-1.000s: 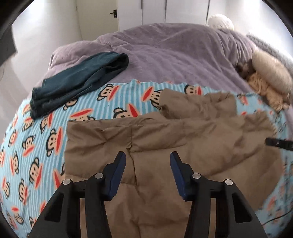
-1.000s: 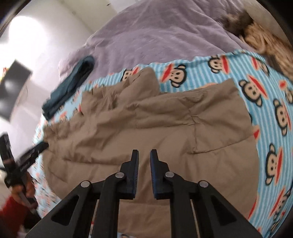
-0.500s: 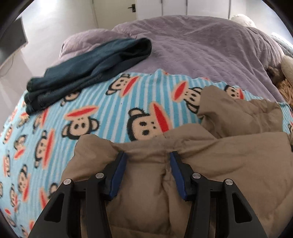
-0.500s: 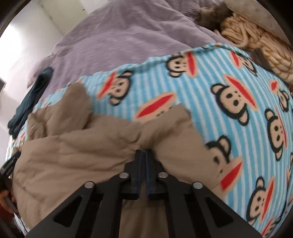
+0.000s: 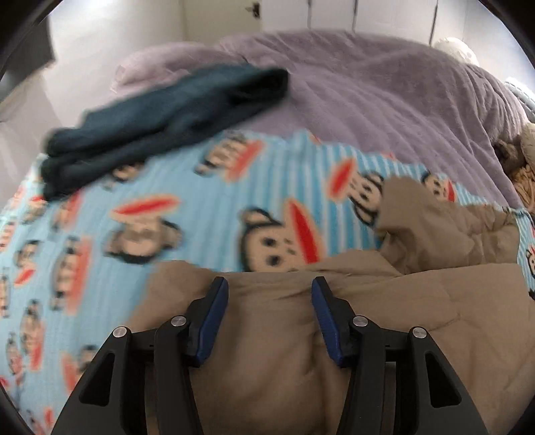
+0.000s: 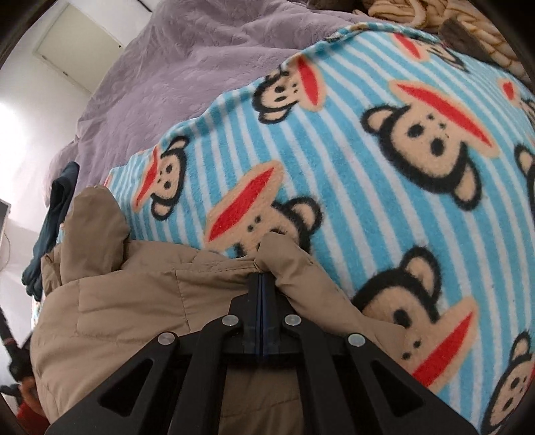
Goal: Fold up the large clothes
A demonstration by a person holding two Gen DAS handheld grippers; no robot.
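Observation:
A large tan padded jacket (image 5: 418, 318) lies on a blue striped monkey-print blanket (image 5: 167, 207) on the bed. My left gripper (image 5: 270, 284) is open, its blue-padded fingers straddling the jacket's far edge near its left corner. In the right wrist view the jacket (image 6: 133, 301) fills the lower left. My right gripper (image 6: 262, 277) is shut on the jacket's far edge, and the fabric bunches around the fingertips. A tan sleeve or flap (image 6: 97, 227) sticks up at the left.
A folded dark teal garment (image 5: 160, 123) lies at the far left on the blanket's edge and the purple duvet (image 5: 367, 93). Beige plush items (image 6: 434, 20) lie at the far right. The monkey blanket (image 6: 367, 167) stretches ahead of the right gripper.
Both grippers moved forward to the jacket's far edge. The right gripper closed on the edge and bunched the fabric. The left gripper stayed open around the edge.

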